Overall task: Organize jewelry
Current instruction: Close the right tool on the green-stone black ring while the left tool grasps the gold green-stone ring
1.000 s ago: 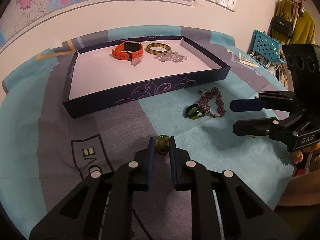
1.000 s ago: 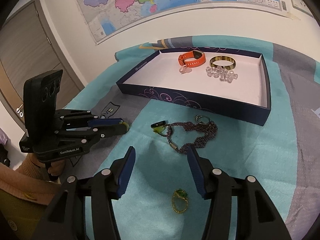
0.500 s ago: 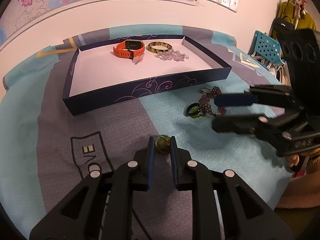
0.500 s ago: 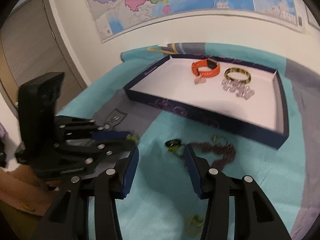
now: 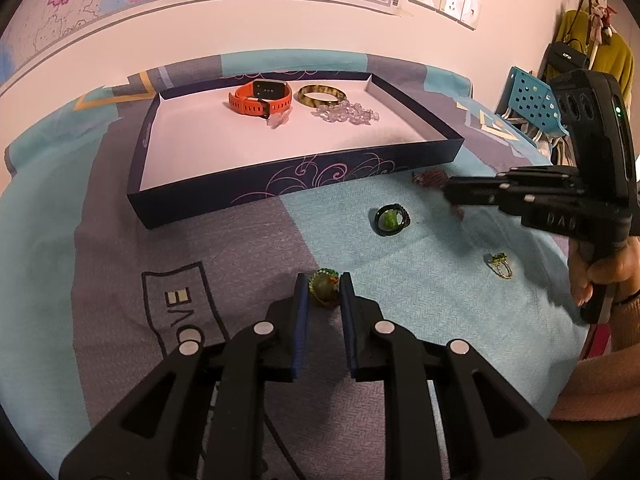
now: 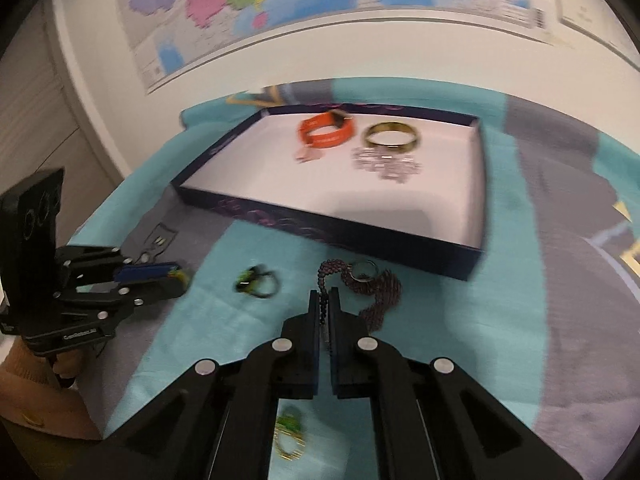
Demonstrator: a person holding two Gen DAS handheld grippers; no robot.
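My left gripper (image 5: 324,286) is shut on a green-stone ring (image 5: 323,289), low over the cloth. My right gripper (image 6: 325,300) is shut on the dark purple bead chain (image 6: 380,292) just in front of the tray; it also shows in the left wrist view (image 5: 450,196). The navy tray (image 5: 296,178) with a white floor holds an orange watch (image 5: 260,98), a brown bangle (image 5: 322,96) and clear beads (image 5: 346,112). A black ring with a green stone (image 5: 390,220) and a gold ring with green stones (image 5: 498,264) lie on the cloth.
A teal and grey cloth (image 5: 120,280) covers the table. A wall with a map stands behind the tray. A blue chair (image 5: 532,104) and hanging clothes are at the far right. A small metal ring (image 6: 363,271) lies on the chain.
My right gripper has moved forward towards the tray and closed on the bead chain. My left gripper still holds the ring and has barely moved.
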